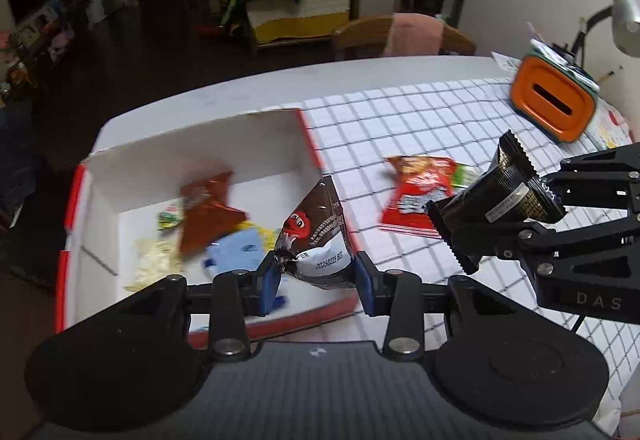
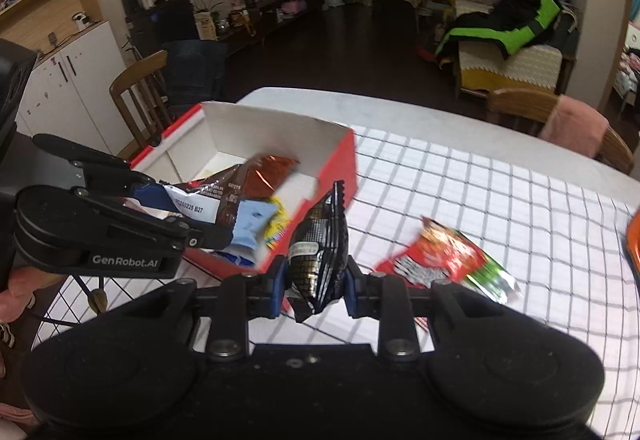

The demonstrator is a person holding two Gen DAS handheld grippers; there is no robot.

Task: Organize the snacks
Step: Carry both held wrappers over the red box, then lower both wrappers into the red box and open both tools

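Observation:
My left gripper (image 1: 316,276) is shut on a brown M&M's packet (image 1: 316,236) and holds it over the near edge of the red-and-white box (image 1: 280,135). The same gripper (image 2: 224,228) and packet (image 2: 204,199) show in the right wrist view. My right gripper (image 2: 316,284) is shut on a black-and-gold snack packet (image 2: 320,244), held above the checked cloth beside the box (image 2: 344,155). It also shows in the left wrist view (image 1: 556,195) with its packet (image 1: 500,195). In the box lie a brown packet (image 1: 208,211), a blue packet (image 1: 236,252) and yellow wrappers.
A red snack packet (image 1: 416,195) lies on the checked cloth (image 1: 420,119) right of the box; it also shows in the right wrist view (image 2: 444,260). An orange holder (image 1: 552,99) stands at the far right. Wooden chairs (image 2: 140,99) stand around the table.

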